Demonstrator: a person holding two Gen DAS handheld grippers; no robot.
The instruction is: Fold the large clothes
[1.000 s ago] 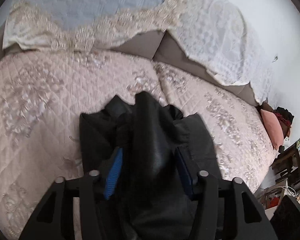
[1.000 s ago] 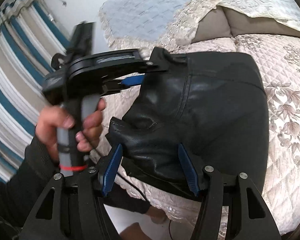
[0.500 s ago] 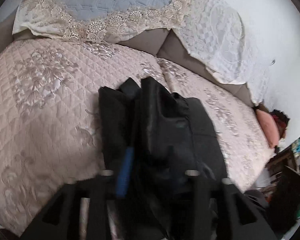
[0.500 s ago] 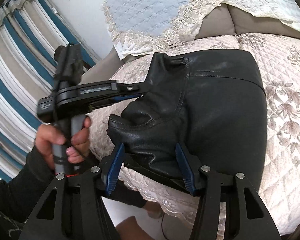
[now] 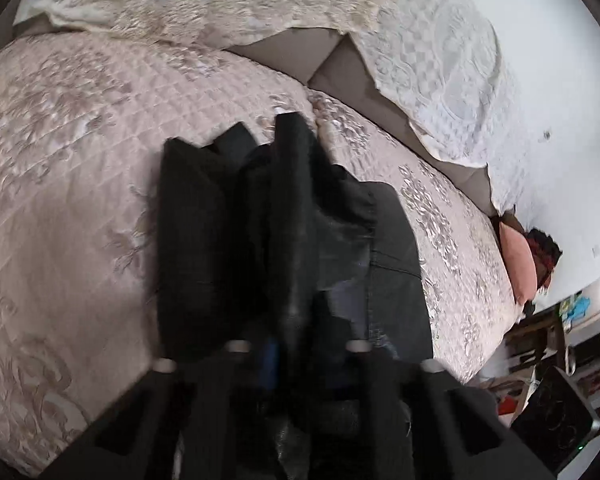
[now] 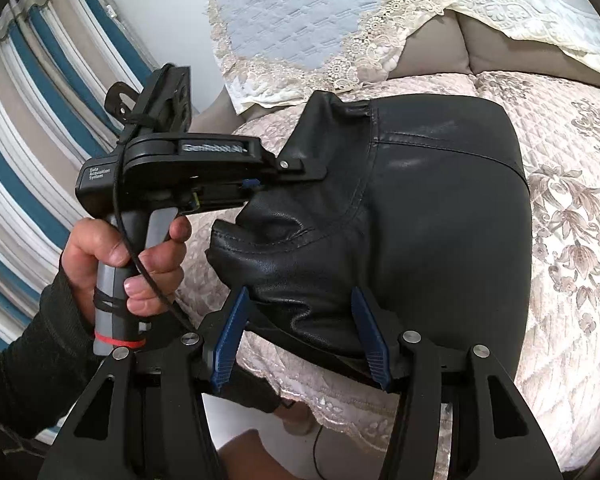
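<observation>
A black leather garment lies folded on the quilted sofa cover. In the left wrist view its dark lining faces up, and a raised ridge of it runs back between my fingers. My left gripper is shut on that ridge. The right wrist view shows the left gripper biting the garment's left edge, with a person's hand on its handle. My right gripper is open. The garment's near corner bulges between its blue pads, and a slim gap shows at the left pad.
Lace-edged cushions lean on the sofa back beyond the garment. A pink pillow sits at the sofa's far right end, with cluttered shelves past it. Striped curtains hang at the left. The sofa's front edge is just below my right gripper.
The left jaws opened a little, then shut on the garment's ridge as that gripper sank toward the sofa. The right gripper kept its place and opening.
</observation>
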